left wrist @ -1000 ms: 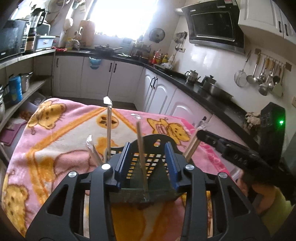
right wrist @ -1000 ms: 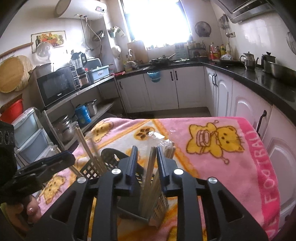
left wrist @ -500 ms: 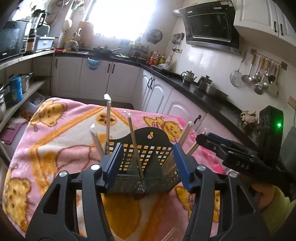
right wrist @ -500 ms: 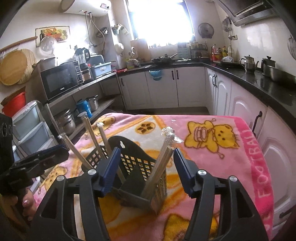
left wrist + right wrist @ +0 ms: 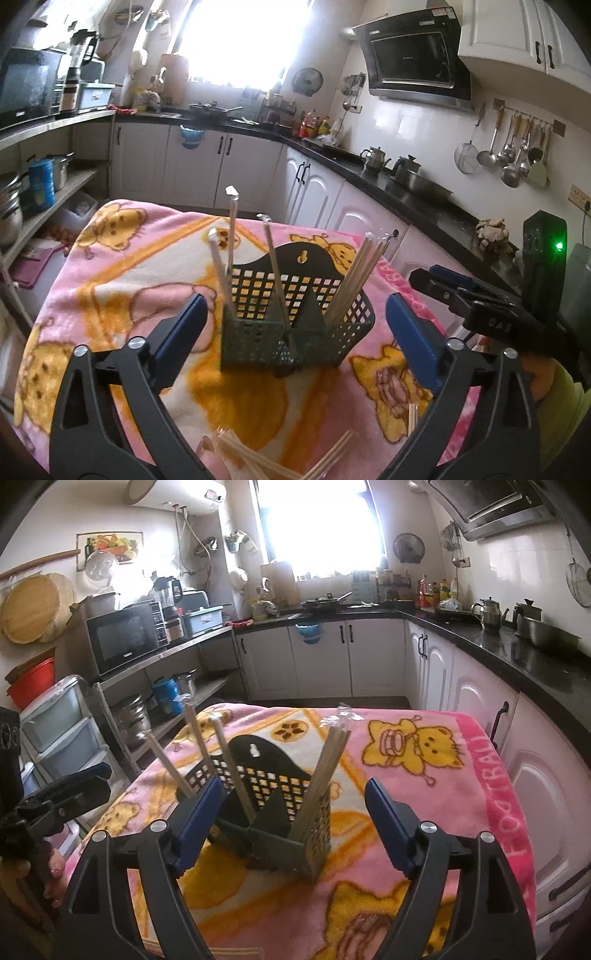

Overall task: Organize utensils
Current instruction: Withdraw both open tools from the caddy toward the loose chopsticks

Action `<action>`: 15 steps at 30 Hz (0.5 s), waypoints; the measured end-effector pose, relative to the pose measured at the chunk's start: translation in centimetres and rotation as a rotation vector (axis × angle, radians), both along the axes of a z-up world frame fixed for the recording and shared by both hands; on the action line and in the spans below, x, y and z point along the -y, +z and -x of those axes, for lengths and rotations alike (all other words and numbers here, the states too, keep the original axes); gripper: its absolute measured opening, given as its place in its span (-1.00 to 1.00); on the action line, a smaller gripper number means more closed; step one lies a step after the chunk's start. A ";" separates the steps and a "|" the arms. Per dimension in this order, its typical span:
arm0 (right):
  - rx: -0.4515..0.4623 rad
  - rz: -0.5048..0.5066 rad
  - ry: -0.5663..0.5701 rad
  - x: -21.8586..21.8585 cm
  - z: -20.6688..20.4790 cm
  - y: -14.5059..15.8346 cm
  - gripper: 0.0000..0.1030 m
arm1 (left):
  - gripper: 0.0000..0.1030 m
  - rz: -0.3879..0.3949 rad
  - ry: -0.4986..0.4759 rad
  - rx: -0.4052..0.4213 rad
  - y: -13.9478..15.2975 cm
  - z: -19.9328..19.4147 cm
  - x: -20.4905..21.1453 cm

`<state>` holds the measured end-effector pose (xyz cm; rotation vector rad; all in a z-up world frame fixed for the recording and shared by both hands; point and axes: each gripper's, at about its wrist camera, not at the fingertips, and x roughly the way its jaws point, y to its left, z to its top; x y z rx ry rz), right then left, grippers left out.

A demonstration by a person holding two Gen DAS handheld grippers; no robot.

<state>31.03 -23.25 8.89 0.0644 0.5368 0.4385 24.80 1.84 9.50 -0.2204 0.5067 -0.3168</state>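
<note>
A dark mesh utensil basket (image 5: 295,332) (image 5: 280,812) stands upright on the pink bear blanket (image 5: 110,280) (image 5: 424,797). Wrapped chopsticks (image 5: 231,236) lean in its left and middle compartments, and a bundle of chopsticks (image 5: 354,273) (image 5: 325,760) leans in the right one. My left gripper (image 5: 295,306) faces the basket from just short of it, its jaws opening wide, and its pads touch nothing. My right gripper (image 5: 293,786) does the same from the basket's right corner, jaws opening. Loose chopsticks (image 5: 258,458) lie near the blanket's front edge.
White cabinets under a black counter (image 5: 517,653) run along the right and far side. Shelves with pots and a microwave (image 5: 125,638) stand on the left. The person's hand (image 5: 22,867) holds the left gripper; a yellow-green sleeve (image 5: 554,391) is behind the right one.
Both grippers let go of the chopsticks in the basket, spread their jaws wide and drew back. The basket looks smaller and stands free on the blanket.
</note>
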 end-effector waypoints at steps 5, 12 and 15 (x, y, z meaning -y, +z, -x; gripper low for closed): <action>-0.002 0.005 0.028 -0.8 1.5 -0.4 0.58 | 0.78 0.002 0.011 -0.016 -0.7 1.5 -0.9; -0.050 0.017 0.058 -2.0 3.2 -2.4 0.58 | 0.78 0.003 0.040 -0.039 -1.7 3.3 -2.2; -0.076 0.017 0.063 -2.3 3.7 -3.3 0.58 | 0.78 0.008 0.048 -0.050 -2.3 3.9 -2.6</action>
